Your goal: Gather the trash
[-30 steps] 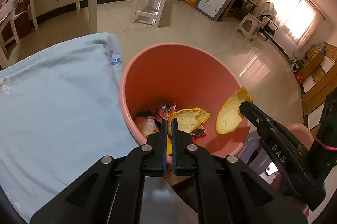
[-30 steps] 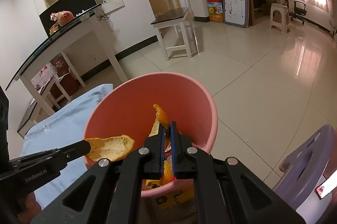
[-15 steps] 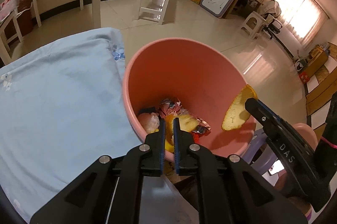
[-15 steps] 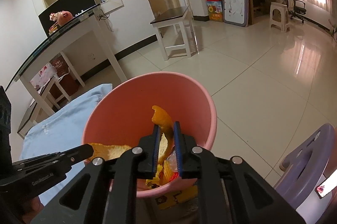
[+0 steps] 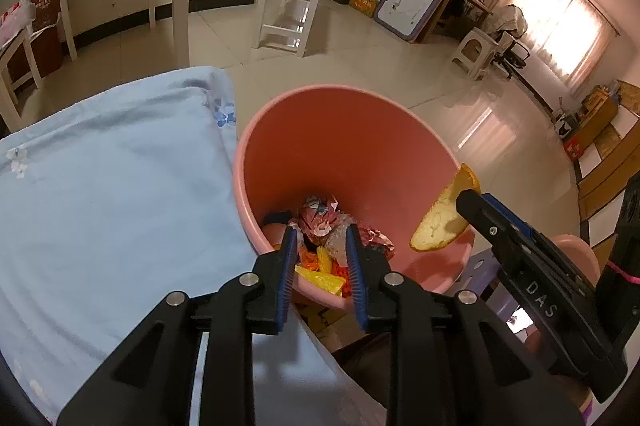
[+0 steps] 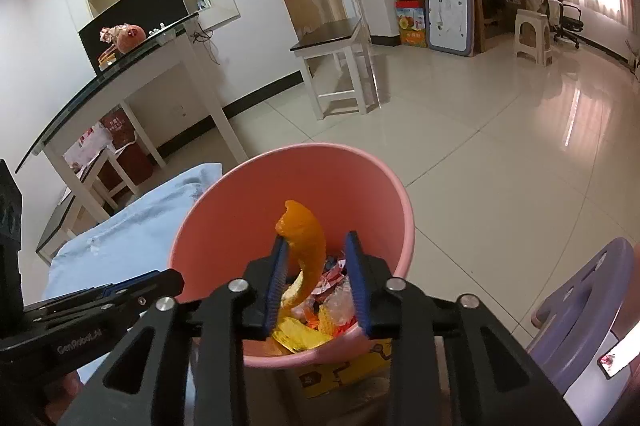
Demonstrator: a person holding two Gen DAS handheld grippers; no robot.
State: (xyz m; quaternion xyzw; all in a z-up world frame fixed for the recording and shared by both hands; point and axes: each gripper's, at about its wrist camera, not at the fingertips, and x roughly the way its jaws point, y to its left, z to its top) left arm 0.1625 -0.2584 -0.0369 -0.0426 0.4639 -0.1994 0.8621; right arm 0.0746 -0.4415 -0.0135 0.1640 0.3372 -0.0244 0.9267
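pale blue sheet [image 5: 112, 194] over the bed, pink bin [image 5: 352, 142] just beside

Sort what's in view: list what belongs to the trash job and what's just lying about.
Job: pink bin; orange peel sticking to the opening right gripper; wrappers in the bin; emptied, opening left gripper.

Lying about: blue cloth; purple stool; white side table.

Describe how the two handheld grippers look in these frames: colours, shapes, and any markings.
Both are matte black linkage frames with silver pivot screws. The left gripper and right gripper carry narrow fingers lined with ribbed blue pads. Seen side-on from the other camera, the right one bears white "DAS" lettering, the left one a white "GenRobot.AI" mark. A pink cord shows behind the right gripper's body.
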